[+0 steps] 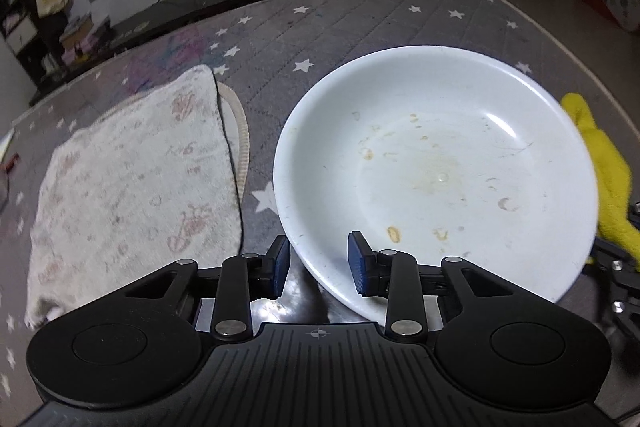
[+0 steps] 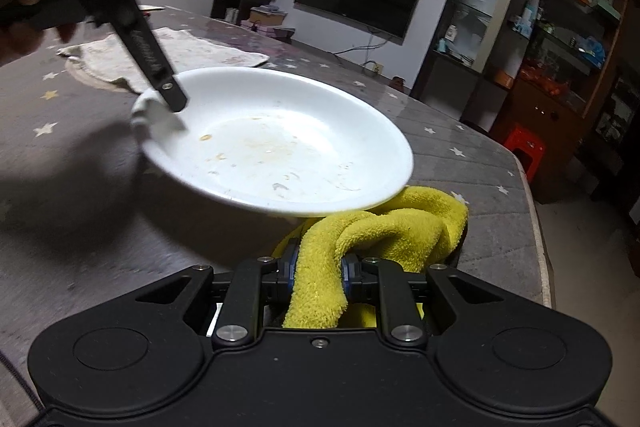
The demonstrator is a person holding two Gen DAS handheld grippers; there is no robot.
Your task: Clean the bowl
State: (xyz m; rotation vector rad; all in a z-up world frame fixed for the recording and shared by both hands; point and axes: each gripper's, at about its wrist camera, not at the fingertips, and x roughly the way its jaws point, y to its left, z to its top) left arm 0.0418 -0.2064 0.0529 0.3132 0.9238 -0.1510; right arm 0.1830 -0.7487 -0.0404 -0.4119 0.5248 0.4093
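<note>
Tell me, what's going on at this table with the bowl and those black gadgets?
A person is set to clean a dirty white bowl using two hand-held grippers. The left gripper clamps the bowl's near rim, one finger inside and one outside, tilting it off the table. The right gripper is shut on a yellow cloth just under the bowl's edge. Brownish stains remain inside; wiping hasn't begun.

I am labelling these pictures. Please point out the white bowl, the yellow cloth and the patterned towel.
white bowl (image 1: 436, 163): left wrist view, stained inner bottom.
yellow cloth (image 2: 384, 227): right wrist view, bunched fold beyond the pads.
patterned towel (image 1: 136, 183): left wrist view, middle of its flat top.
</note>
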